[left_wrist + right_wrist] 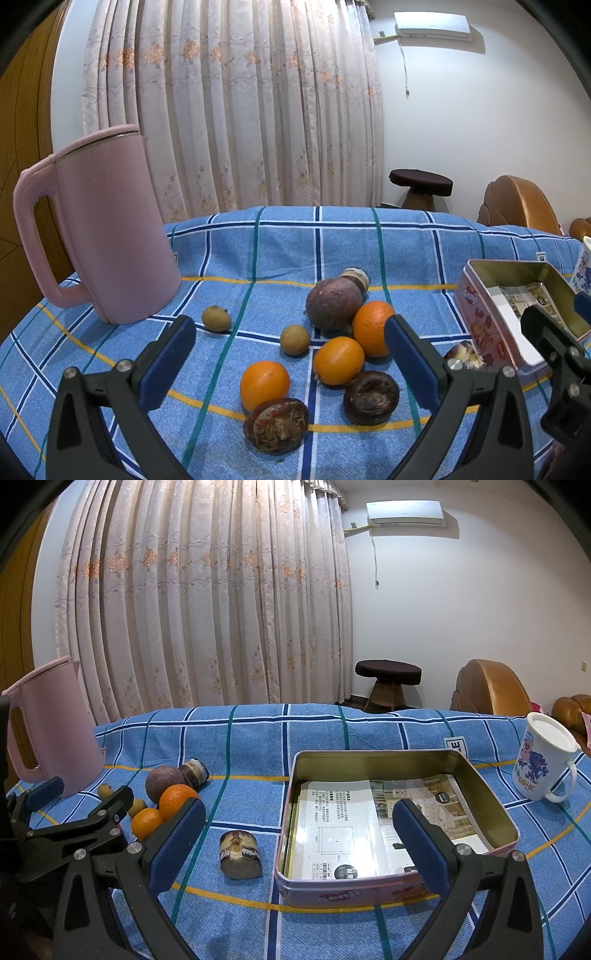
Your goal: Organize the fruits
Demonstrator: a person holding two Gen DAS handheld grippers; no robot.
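Note:
In the left wrist view, fruits lie on the blue checked cloth (pixel 258 251): three oranges (pixel 264 384) (pixel 338 360) (pixel 372 326), a purple passion fruit (pixel 333 304), two small longans (pixel 216 318) (pixel 294 339) and two dark brown fruits (pixel 276 424) (pixel 371 397). My left gripper (pixel 290 363) is open and empty, above the fruit cluster. In the right wrist view, my right gripper (pixel 299 842) is open and empty over the near-left edge of the open pink tin (pixel 402 757), which holds only a paper sheet. Some of the fruits (pixel 177 799) show at left.
A pink jug (pixel 110 236) stands at the left. A white lidded mug (pixel 543 760) stands right of the tin. A small brown roll (pixel 240 854) lies left of the tin, and another small jar (pixel 194 771) lies behind the passion fruit.

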